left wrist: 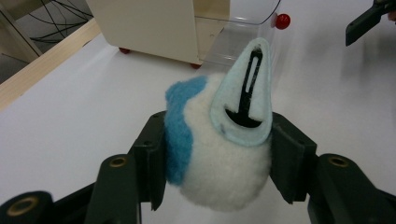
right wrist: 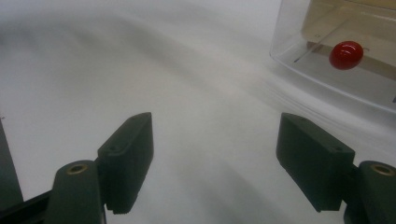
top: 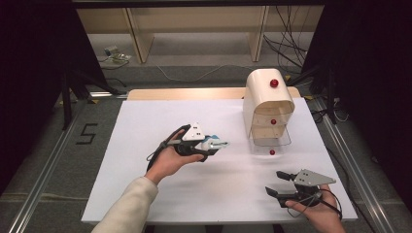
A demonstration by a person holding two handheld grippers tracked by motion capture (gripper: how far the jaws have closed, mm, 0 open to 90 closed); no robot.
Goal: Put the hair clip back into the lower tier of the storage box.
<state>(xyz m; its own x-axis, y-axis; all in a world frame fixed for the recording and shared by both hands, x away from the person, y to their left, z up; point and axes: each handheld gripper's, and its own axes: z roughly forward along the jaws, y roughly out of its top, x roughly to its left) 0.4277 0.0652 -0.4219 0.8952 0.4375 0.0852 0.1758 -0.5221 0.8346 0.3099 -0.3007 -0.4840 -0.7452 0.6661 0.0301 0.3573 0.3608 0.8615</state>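
A small plush toy (left wrist: 219,177), white with a blue patch and a pale blue felt face, is clamped between the jaws of my left gripper (left wrist: 218,156). In the high view, that left gripper (top: 217,144) holds the toy (top: 212,141) just above mid-table, pointing right toward a cream drawer unit (top: 268,94). The unit's clear bottom drawer (top: 270,138) is pulled out, and its red knob (top: 271,152) faces the front. My right gripper (top: 273,182) stands open near the front right edge, with nothing between its jaws. In the right gripper view, the right gripper (right wrist: 217,154) has the drawer's knob (right wrist: 346,54) ahead.
The drawer unit (left wrist: 154,23) has two more red knobs above, on a middle drawer (top: 273,121) and on its rounded top (top: 274,83). A white sheet (top: 160,189) covers the table, with a wooden strip (top: 180,93) along the back. Cables lie on the floor beyond.
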